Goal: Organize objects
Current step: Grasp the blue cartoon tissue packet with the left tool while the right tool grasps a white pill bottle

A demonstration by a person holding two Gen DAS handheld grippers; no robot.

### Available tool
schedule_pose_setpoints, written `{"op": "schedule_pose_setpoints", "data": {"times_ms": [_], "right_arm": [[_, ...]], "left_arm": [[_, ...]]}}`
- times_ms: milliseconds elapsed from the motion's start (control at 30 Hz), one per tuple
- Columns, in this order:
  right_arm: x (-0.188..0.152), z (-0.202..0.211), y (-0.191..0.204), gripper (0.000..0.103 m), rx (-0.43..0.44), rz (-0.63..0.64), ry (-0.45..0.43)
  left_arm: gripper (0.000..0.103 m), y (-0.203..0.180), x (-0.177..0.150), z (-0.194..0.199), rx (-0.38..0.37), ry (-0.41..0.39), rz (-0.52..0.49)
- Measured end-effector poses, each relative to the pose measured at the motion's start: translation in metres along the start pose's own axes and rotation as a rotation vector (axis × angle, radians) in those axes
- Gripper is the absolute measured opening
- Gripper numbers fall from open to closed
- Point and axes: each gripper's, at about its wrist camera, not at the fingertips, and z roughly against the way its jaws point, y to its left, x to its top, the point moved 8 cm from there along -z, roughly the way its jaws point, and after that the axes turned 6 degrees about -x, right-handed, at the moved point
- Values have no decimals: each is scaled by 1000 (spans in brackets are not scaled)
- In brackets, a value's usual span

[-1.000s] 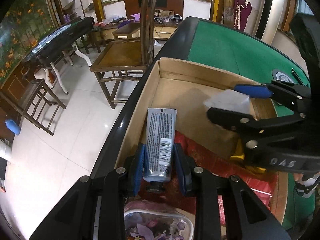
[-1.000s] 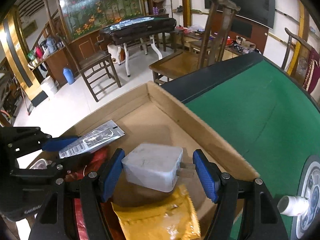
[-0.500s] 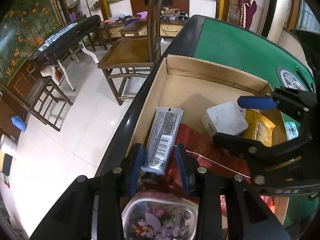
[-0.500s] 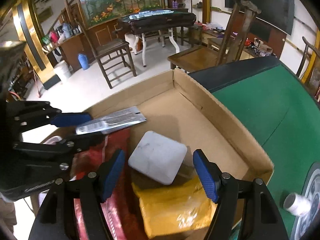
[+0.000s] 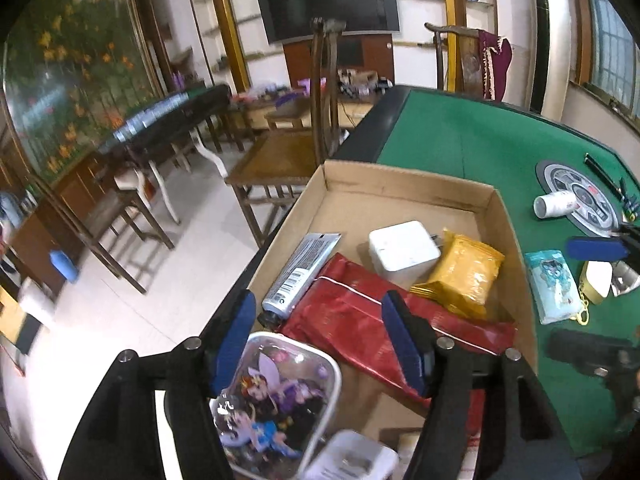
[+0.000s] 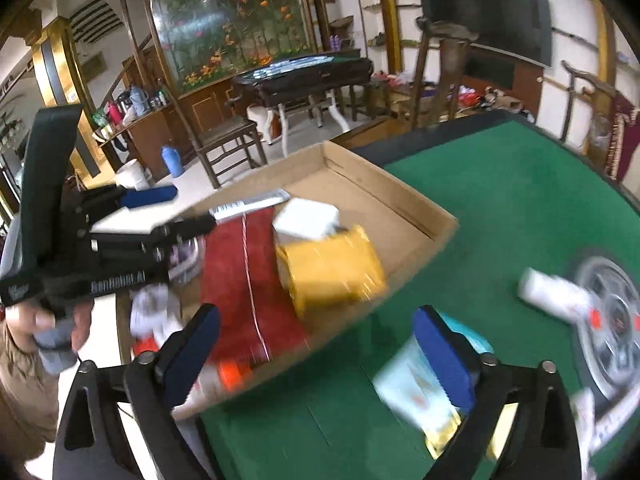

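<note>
Your left tongs are spread wide and hold nothing, hanging over the near end of the cardboard box that sits on the green worktop at its edge. Inside the box, the grey tube lies along the left wall, cap end toward you, its side touching the red packet that runs diagonally across the floor of the box. The white charger sits beyond the red packet, and the yellow packet leans against the charger's right side. Nearest you, between and below your left fingers, is a clear pouch printed with cartoon figures.

Your right tongs are also released and empty, held above the worktop just right of the box. A pale blue tissue pack lies on the green felt under the right finger, blurred in that view. A white bottle lies on its side against the round grey disc farther out.
</note>
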Motion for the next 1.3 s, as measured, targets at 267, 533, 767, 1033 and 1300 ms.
{"op": "schedule_pose_setpoints", "data": {"times_ms": [267, 533, 767, 1033, 1300], "right_arm": [[-55, 58, -70, 103, -144, -110, -79], [-100, 93, -158, 103, -168, -436, -106], [-111, 121, -199, 103, -200, -581, -183], [-114, 118, -204, 103, -155, -633, -168], [-111, 116, -188, 103, -171, -542, -166]], "left_arm": [[70, -54, 6, 39, -2, -95, -84], [74, -132, 3, 50, -103, -110, -158], [76, -214, -16, 32, -407, -16, -103], [76, -226, -15, -14, -305, 55, -141], [76, -222, -16, -62, -285, 146, -98]]}}
